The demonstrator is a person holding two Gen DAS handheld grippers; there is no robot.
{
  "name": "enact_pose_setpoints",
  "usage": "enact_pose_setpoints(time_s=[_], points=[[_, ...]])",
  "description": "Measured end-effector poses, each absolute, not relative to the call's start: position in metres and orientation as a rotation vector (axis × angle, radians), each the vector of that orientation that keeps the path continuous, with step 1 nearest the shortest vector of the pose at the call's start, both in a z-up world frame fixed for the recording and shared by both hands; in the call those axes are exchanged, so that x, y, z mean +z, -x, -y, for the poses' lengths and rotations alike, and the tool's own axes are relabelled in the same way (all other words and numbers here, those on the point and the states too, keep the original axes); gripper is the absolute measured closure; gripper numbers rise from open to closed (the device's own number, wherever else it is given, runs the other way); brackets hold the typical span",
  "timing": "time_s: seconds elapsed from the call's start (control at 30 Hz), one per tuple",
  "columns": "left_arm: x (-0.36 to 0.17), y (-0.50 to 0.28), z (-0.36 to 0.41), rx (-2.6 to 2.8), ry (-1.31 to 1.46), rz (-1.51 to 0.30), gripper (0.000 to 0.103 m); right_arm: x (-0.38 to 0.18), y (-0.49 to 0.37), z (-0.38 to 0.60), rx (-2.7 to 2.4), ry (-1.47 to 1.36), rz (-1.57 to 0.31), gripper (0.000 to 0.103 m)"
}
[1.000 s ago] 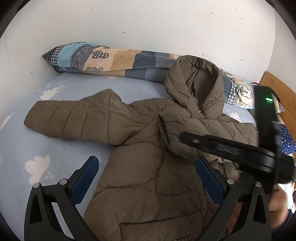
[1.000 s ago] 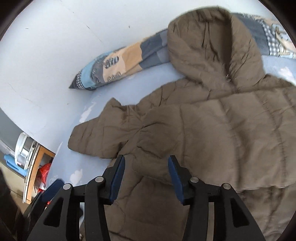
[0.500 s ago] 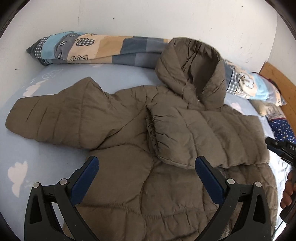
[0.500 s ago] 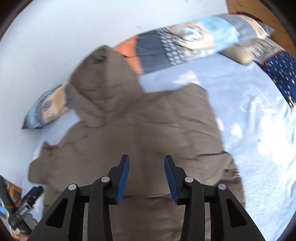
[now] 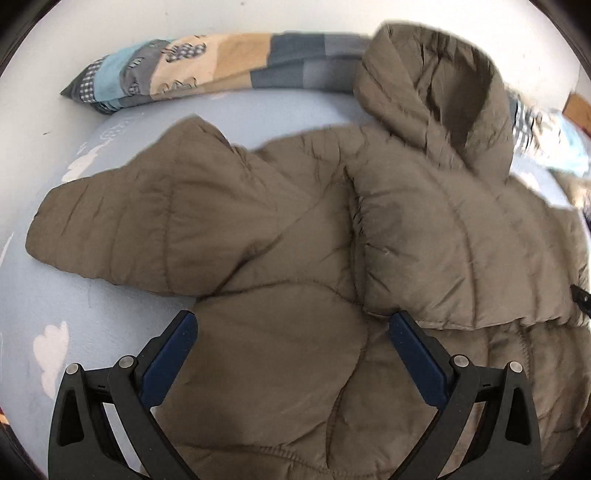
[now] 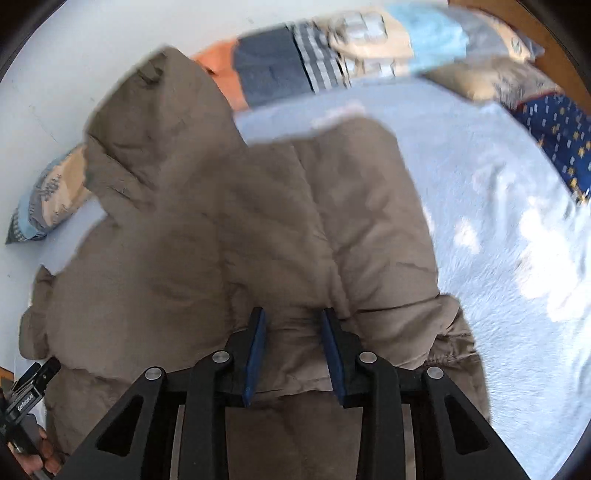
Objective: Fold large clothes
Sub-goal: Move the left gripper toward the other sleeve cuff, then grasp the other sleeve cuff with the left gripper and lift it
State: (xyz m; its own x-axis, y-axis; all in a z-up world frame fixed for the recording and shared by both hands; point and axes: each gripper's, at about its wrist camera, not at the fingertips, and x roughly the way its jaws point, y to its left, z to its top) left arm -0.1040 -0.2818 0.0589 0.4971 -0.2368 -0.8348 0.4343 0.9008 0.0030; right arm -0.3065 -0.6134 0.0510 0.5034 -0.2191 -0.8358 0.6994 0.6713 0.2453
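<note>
The brown padded jacket (image 5: 295, 258) lies flat on the bed (image 5: 92, 295), which has a light blue sheet with white clouds. The jacket's long axis runs from its hem, nearest to both cameras, to its hood (image 5: 436, 99), which points toward the white wall (image 5: 110, 29) and rests against the long patchwork pillow (image 5: 207, 70). One sleeve (image 5: 147, 221) stretches out sideways from the jacket's body, across the long axis, flat on the sheet. The other sleeve (image 5: 461, 251) is folded over the jacket's chest.

The left tool (image 5: 293, 334) hovers above the lower part of the jacket, wide open and holding nothing.

The right tool (image 6: 291, 328) is at the lower edge of the folded sleeve. Its jaws are closing with jacket fabric between them; whether the pads already press it I cannot tell.
</note>
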Motion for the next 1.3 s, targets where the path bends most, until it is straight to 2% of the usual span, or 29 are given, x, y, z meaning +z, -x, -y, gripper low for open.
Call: enact_pose_setpoints(time_s=[0.13,0.27,0.5,0.67,0.83,0.9,1.0,1.13,1.3], points=[[0.097,0.106,0.266,-0.437,-0.127,-0.893,0.000,0.085,0.297,0.577,-0.535,-0.531,-0.820,0.070],[0.118,0.098,0.241,-0.442,-0.036,-0.877,0.000,0.094,0.270,0.529,-0.434,-0.442,-0.831,0.070],[0.128,0.063,0.174,-0.370,0.080,-0.914,0.000,0.083,0.203,0.444,-0.304,-0.313,-0.879,0.070],[0.138,0.030,0.098,-0.297,0.216,-0.914,0.000,0.082,0.162,0.407,-0.278,-0.230,-0.886,0.070],[0.133,-0.004,0.025,-0.215,0.322,-0.940,0.000,0.037,0.130,0.391,-0.322,-0.155,-1.029,0.071],[0.127,-0.017,-0.004,-0.177,0.385,-0.952,0.000,0.021,0.131,0.386,-0.342,-0.104,-1.051,0.071],[0.115,-0.034,-0.039,-0.124,0.450,-0.961,0.000,0.025,0.129,0.385,-0.351,-0.097,-1.068,0.071],[0.093,-0.050,-0.088,-0.071,0.595,-0.987,0.000,0.071,0.163,0.380,-0.272,-0.185,-0.953,0.071],[0.058,-0.060,-0.133,-0.110,0.891,-0.988,0.001,0.109,0.234,0.359,-0.187,-0.165,-0.895,0.071]])
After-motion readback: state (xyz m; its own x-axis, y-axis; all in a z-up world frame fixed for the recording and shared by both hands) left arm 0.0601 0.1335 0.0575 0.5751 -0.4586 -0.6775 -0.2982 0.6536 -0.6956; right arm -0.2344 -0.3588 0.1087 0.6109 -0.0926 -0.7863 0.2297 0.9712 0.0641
